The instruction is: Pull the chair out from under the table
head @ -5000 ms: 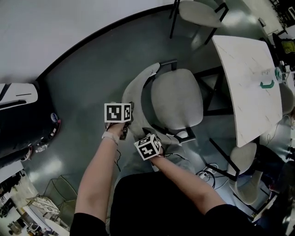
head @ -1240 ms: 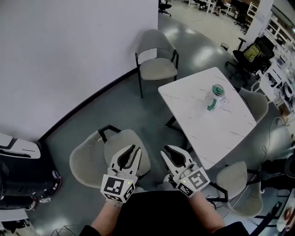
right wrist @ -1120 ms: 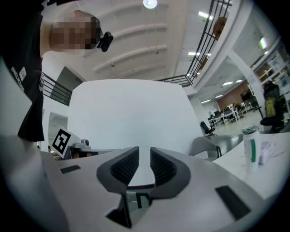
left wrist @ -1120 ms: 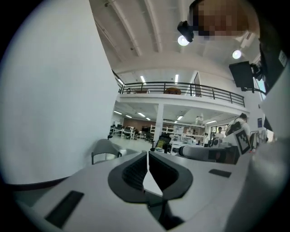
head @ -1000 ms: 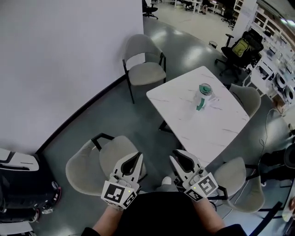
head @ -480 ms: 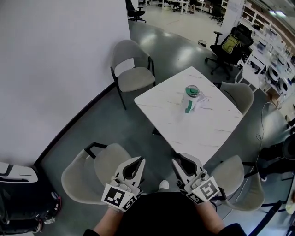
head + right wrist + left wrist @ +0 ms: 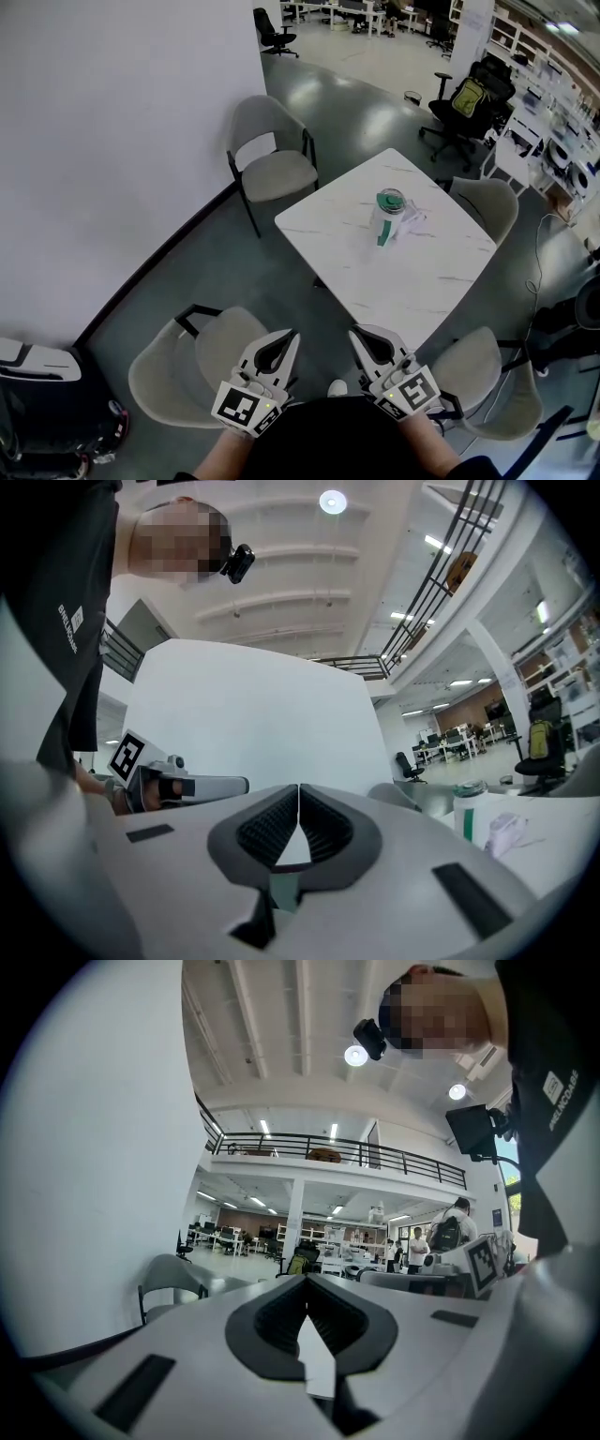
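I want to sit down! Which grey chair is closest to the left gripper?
The chair at the head view's bottom left, its seat right beside the left gripper. The other grey chairs stand around the table, farther off.

A strip of bare floor (image 7: 253, 281) is lying open between the pulled-out chair (image 7: 169, 375) and the white table (image 7: 422, 272), leaving room to pass. The wall (image 7: 112, 141) is closing off the left, with a second chair (image 7: 272, 159) standing against it (near the table's far corner). A third chair (image 7: 478, 370) is crowding the table's near right corner, and a green-lidded jug (image 7: 386, 216) is standing mid-table.
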Available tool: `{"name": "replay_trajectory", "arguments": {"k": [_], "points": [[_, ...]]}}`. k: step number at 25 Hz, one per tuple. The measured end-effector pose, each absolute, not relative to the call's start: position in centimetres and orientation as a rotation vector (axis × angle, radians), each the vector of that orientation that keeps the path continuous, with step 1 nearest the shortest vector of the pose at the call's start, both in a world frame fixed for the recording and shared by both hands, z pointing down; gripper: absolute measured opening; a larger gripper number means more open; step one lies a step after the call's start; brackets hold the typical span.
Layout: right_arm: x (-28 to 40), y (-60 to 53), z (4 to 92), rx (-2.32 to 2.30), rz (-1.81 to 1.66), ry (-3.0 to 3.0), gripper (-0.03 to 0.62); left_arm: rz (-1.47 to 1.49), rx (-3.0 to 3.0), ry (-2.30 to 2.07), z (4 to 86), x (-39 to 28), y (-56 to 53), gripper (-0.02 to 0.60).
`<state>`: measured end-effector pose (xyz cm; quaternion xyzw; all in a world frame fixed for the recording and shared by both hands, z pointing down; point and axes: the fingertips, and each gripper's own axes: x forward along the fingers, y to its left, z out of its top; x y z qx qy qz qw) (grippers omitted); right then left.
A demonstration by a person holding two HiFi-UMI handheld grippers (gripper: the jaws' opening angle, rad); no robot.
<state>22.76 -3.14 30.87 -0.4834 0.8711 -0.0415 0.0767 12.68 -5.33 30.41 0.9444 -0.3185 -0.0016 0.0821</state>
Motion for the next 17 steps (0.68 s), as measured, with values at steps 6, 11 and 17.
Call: {"name": "replay_trajectory", "arguments": {"k": [6, 11, 17], "points": [[22.0, -3.6, 30.9, -1.429, -0.125, 2.622, 0.017, -0.005, 2.818, -0.953, 30.3, 12.3, -5.7, 0.006], [21.9, -3.8, 30.8, -1.429, -0.16, 2.596, 0.017, 0.013, 2.813, -0.943, 30.3, 12.0, -5.7, 0.006], [21.5, -3.6, 31.2, -1.447, -0.178, 2.585, 0.015, 0.007, 2.789, -0.92, 30.4, 11.4, -5.1, 0.006]]}}
